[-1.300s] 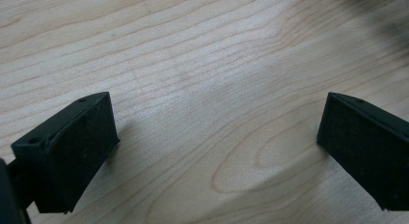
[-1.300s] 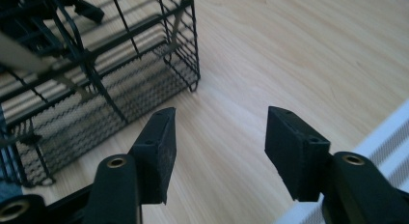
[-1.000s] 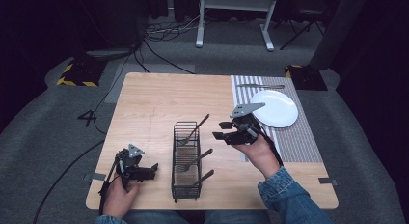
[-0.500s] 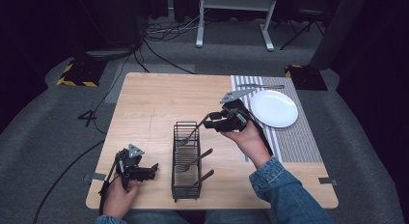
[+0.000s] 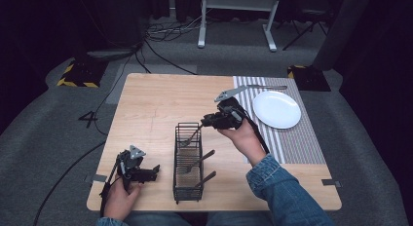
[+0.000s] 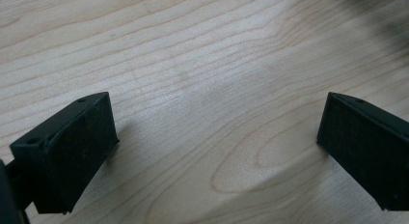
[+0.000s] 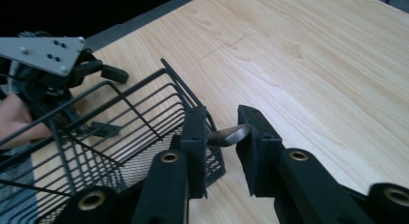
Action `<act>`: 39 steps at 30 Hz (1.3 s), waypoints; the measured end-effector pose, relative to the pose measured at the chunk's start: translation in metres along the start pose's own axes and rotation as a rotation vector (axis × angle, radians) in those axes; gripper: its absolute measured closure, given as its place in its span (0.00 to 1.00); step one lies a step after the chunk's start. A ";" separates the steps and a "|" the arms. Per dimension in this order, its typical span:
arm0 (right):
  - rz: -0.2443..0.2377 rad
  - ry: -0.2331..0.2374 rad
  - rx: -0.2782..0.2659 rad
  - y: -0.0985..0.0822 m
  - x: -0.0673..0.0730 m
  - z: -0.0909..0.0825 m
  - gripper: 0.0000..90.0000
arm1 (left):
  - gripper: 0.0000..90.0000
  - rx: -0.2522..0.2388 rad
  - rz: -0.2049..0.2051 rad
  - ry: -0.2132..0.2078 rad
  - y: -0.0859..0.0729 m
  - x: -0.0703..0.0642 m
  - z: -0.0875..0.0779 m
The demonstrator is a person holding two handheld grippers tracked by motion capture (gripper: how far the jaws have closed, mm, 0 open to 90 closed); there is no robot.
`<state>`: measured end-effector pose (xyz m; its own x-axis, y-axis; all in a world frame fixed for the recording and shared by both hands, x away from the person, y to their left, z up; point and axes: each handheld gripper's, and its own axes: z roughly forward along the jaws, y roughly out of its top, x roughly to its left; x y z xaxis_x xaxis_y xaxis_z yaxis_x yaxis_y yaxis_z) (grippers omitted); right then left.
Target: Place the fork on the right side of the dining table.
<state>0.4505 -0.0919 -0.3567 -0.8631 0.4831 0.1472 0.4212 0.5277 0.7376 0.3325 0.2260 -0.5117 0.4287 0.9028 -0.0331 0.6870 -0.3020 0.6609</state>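
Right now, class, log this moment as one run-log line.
right gripper: open around utensil handle | wire basket: three utensils | left gripper: open, idle

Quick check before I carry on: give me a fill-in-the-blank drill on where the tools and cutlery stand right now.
1. The right tool has its jaws around a metal utensil handle at the far end of the black wire ____.
2. The round white plate sits on the ____ placemat.
3. The left tool is ____, with bare wooden table between its jaws.

Missing words: basket; striped; open
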 end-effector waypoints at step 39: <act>-0.048 0.021 -0.186 0.008 0.025 -0.103 0.96 | 0.00 0.001 0.022 -0.023 0.002 -0.002 0.002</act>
<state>0.4038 -0.1477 -0.2794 -0.8876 0.4444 0.1212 0.3222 0.4110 0.8528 0.3342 0.2233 -0.5117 0.4575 0.8885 -0.0360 0.6780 -0.3224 0.6606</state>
